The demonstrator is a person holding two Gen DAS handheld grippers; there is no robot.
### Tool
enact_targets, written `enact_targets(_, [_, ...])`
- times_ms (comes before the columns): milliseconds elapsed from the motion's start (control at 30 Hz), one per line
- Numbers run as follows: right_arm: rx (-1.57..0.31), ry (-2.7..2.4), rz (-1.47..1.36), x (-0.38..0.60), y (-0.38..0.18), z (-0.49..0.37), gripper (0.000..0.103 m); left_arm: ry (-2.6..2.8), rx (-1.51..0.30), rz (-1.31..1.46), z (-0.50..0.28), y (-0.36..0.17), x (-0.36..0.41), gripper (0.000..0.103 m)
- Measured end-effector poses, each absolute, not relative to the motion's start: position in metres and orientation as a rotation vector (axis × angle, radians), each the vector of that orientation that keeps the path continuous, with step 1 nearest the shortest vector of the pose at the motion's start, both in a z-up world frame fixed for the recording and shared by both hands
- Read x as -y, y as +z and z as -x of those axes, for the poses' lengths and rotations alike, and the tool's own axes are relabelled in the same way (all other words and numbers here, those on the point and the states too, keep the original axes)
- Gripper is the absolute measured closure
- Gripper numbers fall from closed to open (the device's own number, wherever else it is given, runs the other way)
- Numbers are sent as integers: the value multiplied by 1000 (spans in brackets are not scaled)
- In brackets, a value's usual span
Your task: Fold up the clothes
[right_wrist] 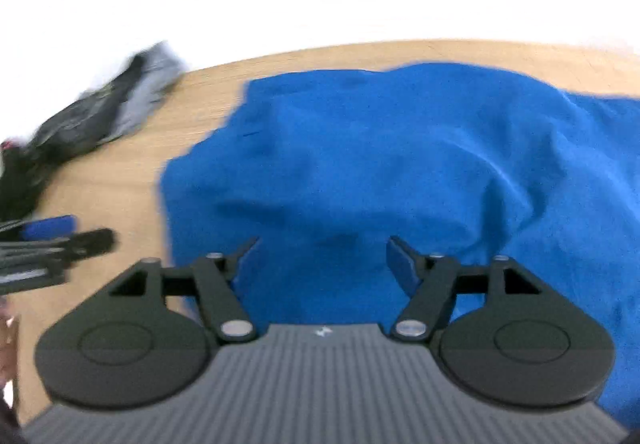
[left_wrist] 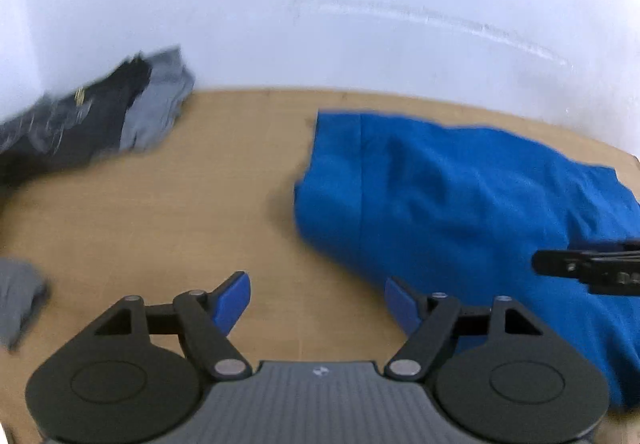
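Blue garment [right_wrist: 380, 171] is spread on the wooden tabletop [left_wrist: 180, 203], right of centre. Left claw [left_wrist: 318, 300] is held open above bare wood at its near-left edge; right claw [right_wrist: 322, 264] is held open above the cloth. Dark and grey clothes [left_wrist: 100, 115] are piled far left.

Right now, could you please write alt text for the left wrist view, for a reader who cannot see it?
The open left gripper hovers over a wooden table, at the near edge of a rumpled blue garment. Dark and grey clothes are piled at the far left by a white wall. The right gripper enters from the right, over the blue cloth.
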State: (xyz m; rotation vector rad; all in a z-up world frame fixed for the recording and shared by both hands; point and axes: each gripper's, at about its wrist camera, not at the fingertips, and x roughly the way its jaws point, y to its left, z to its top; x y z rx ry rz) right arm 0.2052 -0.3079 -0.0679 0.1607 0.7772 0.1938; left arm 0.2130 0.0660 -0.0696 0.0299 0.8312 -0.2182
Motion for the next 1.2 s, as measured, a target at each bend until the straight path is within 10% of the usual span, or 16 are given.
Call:
enact_targets(367, [-741, 307, 342, 198, -106, -211, 27, -181, -983, 133, -139, -94, -126, 27])
enact_targets(400, [-735, 280, 348, 190, -107, -222, 34, -181, -977, 140, -137, -93, -128, 27])
enact_targets(433, [-742, 249, 335, 186, -107, -234, 76, -181, -971, 148, -135, -91, -130, 27])
enact_targets(533, [-753, 228, 204, 183, -97, -258, 95, -184, -952, 157, -134, -85, -134, 27])
enact_targets(867, [-565, 116, -955, 398, -49, -225, 94, -302, -901, 168, -168, -77, -96, 26])
enact_targets(1200, [-612, -232, -719, 465, -70, -147, 65, -596, -843, 39, -238, -73, 53, 25])
